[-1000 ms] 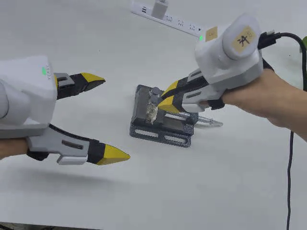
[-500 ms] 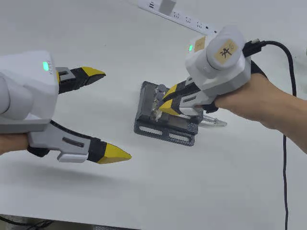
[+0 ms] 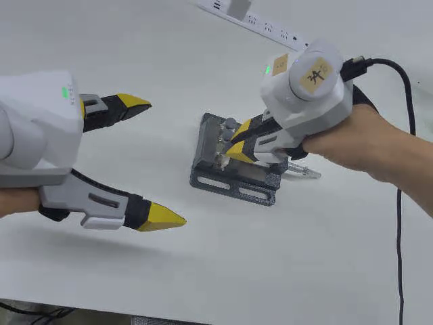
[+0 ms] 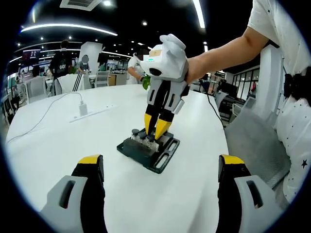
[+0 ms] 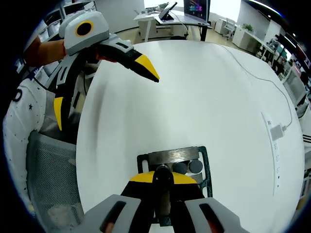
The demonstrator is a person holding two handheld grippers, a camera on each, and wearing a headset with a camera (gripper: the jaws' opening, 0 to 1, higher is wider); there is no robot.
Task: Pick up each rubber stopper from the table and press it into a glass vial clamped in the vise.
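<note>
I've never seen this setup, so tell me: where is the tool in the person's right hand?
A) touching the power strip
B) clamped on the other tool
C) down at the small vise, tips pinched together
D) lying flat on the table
C: the right tool has its yellow tips pinched on a dark stopper at the vise.

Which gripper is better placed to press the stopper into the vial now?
Right. The right gripper is at the vise, jaws closed on a stopper; the left gripper hangs open, apart from it.
</note>
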